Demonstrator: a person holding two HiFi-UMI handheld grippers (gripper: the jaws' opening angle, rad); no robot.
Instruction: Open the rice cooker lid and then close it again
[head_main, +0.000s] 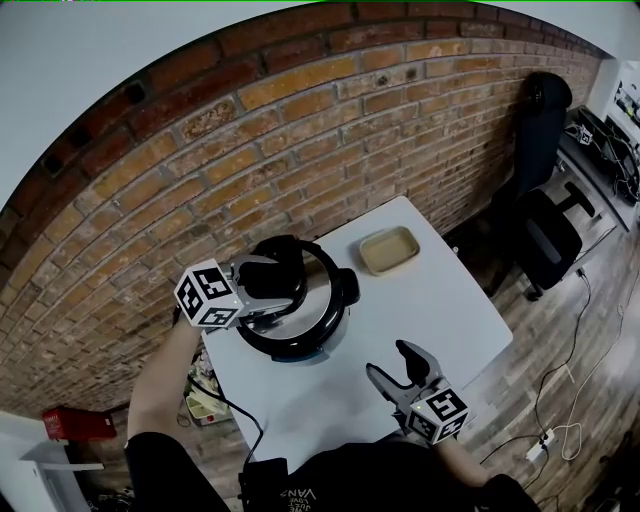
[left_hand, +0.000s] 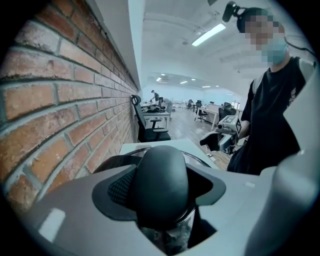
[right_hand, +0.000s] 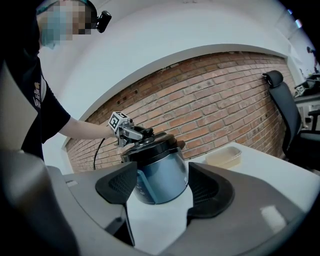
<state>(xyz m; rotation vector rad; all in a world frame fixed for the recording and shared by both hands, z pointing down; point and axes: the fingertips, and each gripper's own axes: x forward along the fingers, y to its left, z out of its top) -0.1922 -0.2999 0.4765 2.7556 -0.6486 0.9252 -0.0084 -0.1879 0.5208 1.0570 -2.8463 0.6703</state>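
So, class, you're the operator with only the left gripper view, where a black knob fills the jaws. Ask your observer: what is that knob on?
Observer: The knob tops the rice cooker lid, which looks seated flat on the pot.
Operator: Is the right gripper helping?
Observer: No; the right gripper hangs over the table, clear of the cooker, jaws apart and empty.
Operator: Anything else on the table?
Observer: One shallow beige container, beyond the cooker, not touching it.

I count one cooker (head_main: 300, 300) on one counter (head_main: 450, 310), and one tray (head_main: 389, 250) just beside the cooker. Two tongs: left tongs (head_main: 278, 283) at the cooker's lid, right tongs (head_main: 388, 362) near the cooker. Two chairs (head_main: 548, 245) stand well apart from it.
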